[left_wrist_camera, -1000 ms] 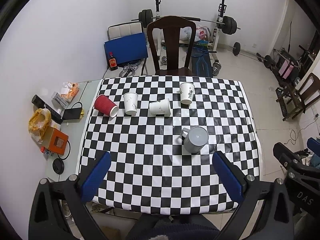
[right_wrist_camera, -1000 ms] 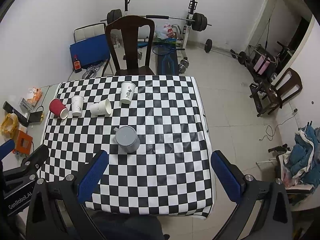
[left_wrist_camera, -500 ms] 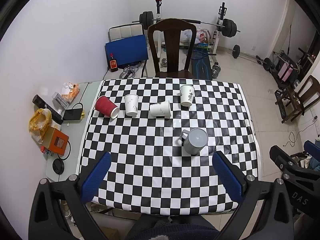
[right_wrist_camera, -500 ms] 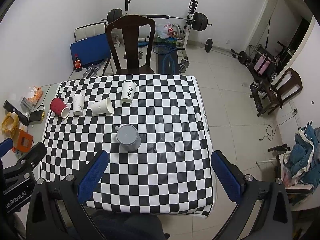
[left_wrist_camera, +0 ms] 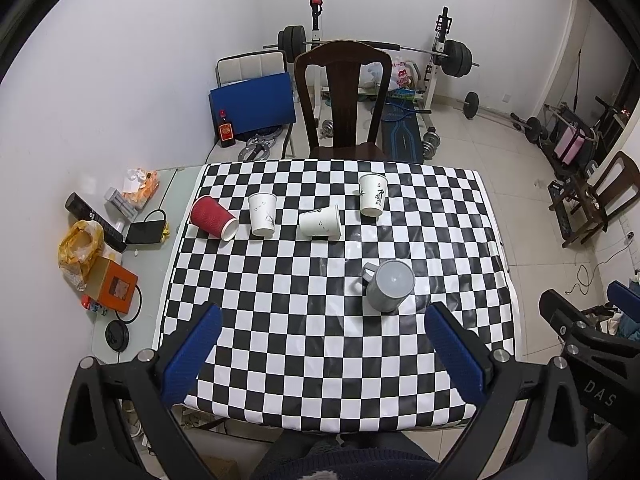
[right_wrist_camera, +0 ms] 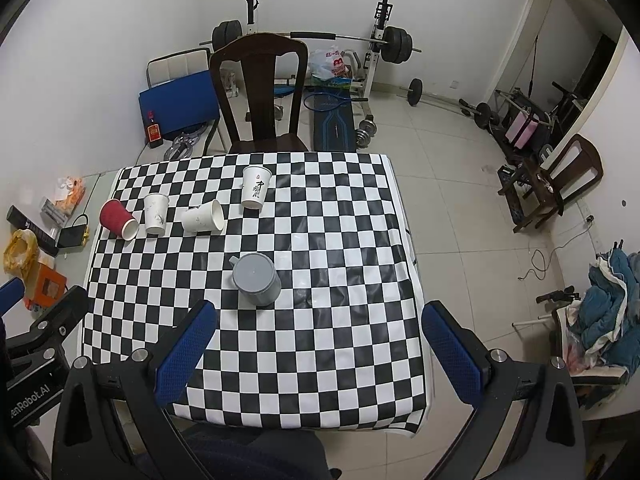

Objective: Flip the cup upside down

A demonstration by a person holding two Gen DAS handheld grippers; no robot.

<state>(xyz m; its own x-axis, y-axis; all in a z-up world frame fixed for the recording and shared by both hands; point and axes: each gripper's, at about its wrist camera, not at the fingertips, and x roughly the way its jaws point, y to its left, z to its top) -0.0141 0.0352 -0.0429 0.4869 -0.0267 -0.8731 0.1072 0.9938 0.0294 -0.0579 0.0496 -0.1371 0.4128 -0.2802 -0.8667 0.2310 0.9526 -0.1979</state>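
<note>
A grey mug (left_wrist_camera: 389,285) (right_wrist_camera: 256,278) stands upside down, base up, on the checkered table (left_wrist_camera: 320,360) (right_wrist_camera: 320,360), handle to the left. Farther back lie a red cup (left_wrist_camera: 213,217) (right_wrist_camera: 118,218) on its side and a white paper cup (left_wrist_camera: 320,222) (right_wrist_camera: 202,217) on its side. Two white paper cups stand upright: one (left_wrist_camera: 262,214) (right_wrist_camera: 156,213) by the red cup, one (left_wrist_camera: 373,194) (right_wrist_camera: 256,186) farther right. My left gripper (left_wrist_camera: 324,356) and right gripper (right_wrist_camera: 316,354) are open and empty, held high over the table's near edge.
A dark wooden chair (left_wrist_camera: 344,96) stands at the table's far side. A side surface at the left holds an orange box (left_wrist_camera: 114,286), a yellow bag (left_wrist_camera: 78,250) and small items. Gym weights and a blue mat lie beyond.
Both grippers have risen and drawn back a little, so the table looks slightly smaller. The cups and mug have not moved.
</note>
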